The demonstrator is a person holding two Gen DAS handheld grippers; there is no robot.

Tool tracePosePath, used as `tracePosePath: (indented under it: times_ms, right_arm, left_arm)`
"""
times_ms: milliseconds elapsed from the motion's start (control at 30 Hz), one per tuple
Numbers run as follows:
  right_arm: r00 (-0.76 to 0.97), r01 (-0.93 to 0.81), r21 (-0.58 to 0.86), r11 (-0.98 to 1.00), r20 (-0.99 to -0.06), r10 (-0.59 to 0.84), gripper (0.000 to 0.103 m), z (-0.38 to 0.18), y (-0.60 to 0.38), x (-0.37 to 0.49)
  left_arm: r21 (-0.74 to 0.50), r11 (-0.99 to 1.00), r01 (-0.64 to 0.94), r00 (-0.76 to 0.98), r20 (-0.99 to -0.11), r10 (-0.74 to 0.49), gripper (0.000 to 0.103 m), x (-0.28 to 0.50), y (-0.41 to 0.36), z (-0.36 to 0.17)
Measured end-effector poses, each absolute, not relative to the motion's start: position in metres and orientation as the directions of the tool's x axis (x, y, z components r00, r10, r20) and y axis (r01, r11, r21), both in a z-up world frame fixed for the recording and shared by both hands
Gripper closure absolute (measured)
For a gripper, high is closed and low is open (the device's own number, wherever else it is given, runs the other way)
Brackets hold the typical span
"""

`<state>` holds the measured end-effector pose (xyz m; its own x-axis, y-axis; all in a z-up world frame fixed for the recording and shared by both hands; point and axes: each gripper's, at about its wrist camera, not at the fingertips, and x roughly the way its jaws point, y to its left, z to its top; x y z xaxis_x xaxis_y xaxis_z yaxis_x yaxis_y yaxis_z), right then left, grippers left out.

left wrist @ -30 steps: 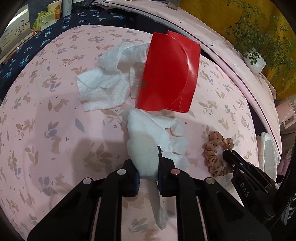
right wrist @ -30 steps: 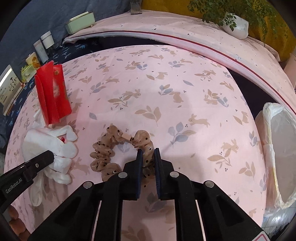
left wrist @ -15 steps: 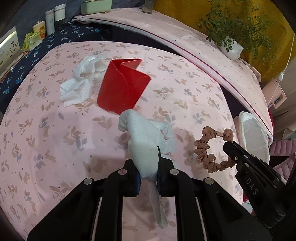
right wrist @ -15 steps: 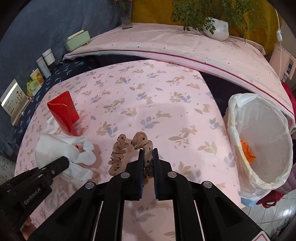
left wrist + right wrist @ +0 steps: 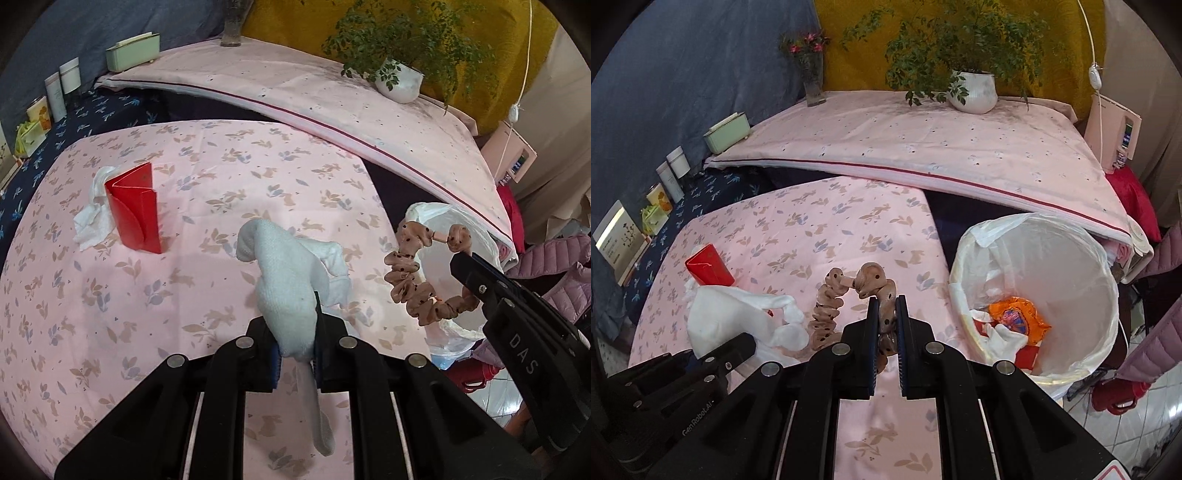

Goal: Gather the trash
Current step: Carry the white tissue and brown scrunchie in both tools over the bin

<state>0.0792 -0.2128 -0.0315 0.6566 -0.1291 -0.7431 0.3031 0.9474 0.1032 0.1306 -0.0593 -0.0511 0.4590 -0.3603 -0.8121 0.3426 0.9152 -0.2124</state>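
My left gripper [image 5: 295,325] is shut on a white cloth glove [image 5: 288,273], which hangs lifted above the pink floral tabletop [image 5: 110,295]. My right gripper [image 5: 886,314] is shut on a brown dotted scrunchie [image 5: 831,306], also held in the air. The left wrist view shows the scrunchie [image 5: 410,291] dangling in front of the white-lined trash bin [image 5: 436,221]. In the right wrist view the bin [image 5: 1071,258] stands off the table's right edge, with an orange wrapper [image 5: 1019,317] and white scraps inside. The glove [image 5: 738,314] hangs at lower left there.
A red folded card box [image 5: 136,214] stands on the table beside a crumpled white tissue [image 5: 92,221]. Behind are a pink mattress [image 5: 923,147], a potted plant [image 5: 971,88], a vase [image 5: 812,81] and small jars on a dark blue cloth. A pink jacket [image 5: 554,266] lies right of the bin.
Both grippers have risen off the table and swung right toward the bin, carrying the glove and the scrunchie. The red box and tissue now lie farther away at the left.
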Motion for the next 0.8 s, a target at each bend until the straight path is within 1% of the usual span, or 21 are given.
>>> tracePosePath:
  times_ms: [267, 800]
  right_arm:
    - [0.669, 0.359, 0.108, 0.927, -0.723, -0.175, 0.095, -0.020, -0.253, 0.060]
    - [0.660, 0.464, 0.129, 0.877, -0.710, -0.245, 0.095, -0.020, -0.320, 0.025]
  left_arm:
    - [-0.192, 0.893, 0.407, 0.452, -0.808, -0.379, 0.091, 0.119, -0.099, -0.042]
    - [-0.152, 0.838, 0.524, 0.428, -0.804, -0.414, 0.091, 0.097, -0.177, -0.033]
